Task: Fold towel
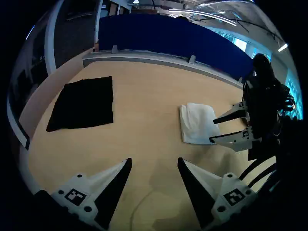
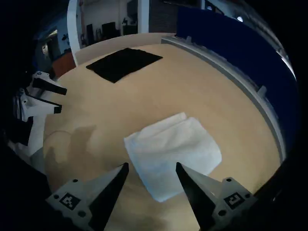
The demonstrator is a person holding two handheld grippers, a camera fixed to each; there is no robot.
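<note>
A white towel (image 2: 173,152) lies folded into a thick rectangle on the wooden table (image 2: 200,92). My right gripper (image 2: 152,166) hovers open just above the towel's near edge, nothing between its fingers. In the left gripper view the same towel (image 1: 197,123) lies right of centre, with the right gripper (image 1: 213,131) open beside its right edge. My left gripper (image 1: 154,161) is open over bare table, well short of the towel. In the right gripper view the left gripper (image 2: 61,101) appears at the far left, open.
A flat black cloth (image 1: 82,103) lies at the far left of the table, seen also as the black cloth (image 2: 123,62) in the right gripper view. A blue partition (image 1: 173,38) with a grey rail runs along the table's back edge.
</note>
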